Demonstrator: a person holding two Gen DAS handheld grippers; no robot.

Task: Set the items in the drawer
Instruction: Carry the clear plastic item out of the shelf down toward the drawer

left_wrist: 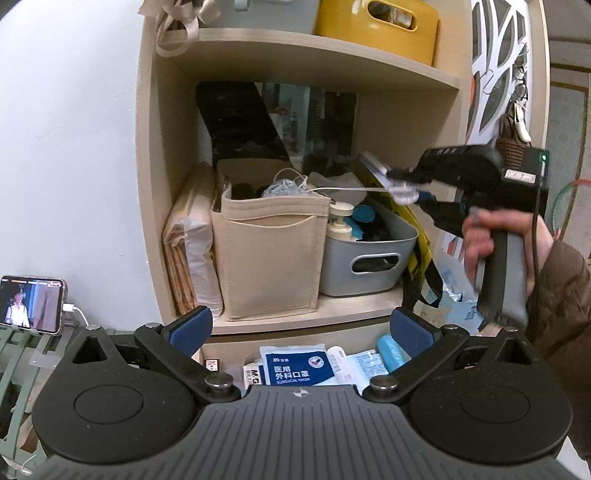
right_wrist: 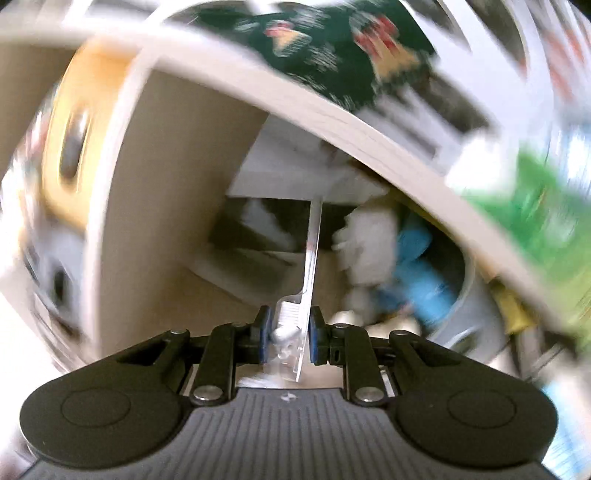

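Left gripper (left_wrist: 301, 328) gaping, "SURGICAL MASK" pack (left_wrist: 293, 365) in drawer (left_wrist: 229, 341)

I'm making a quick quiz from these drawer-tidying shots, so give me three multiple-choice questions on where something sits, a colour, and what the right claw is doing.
1. Where is the surgical mask pack?
A. On the top shelf
B. In the open drawer below the shelves
C. In the grey basket

2. What colour is the bin on the upper shelf?
A. Yellow
B. Red
C. Purple

3. What state is the right claw in?
A. Wide open and empty
B. Closed on a thin clear plastic package
C. Gripping the phone

Answers:
1 B, the pack lies in the drawer just beyond the open left claw.
2 A, the bin with the cut-out handle is yellow.
3 B, the blue pads press on the clear package on both sides.
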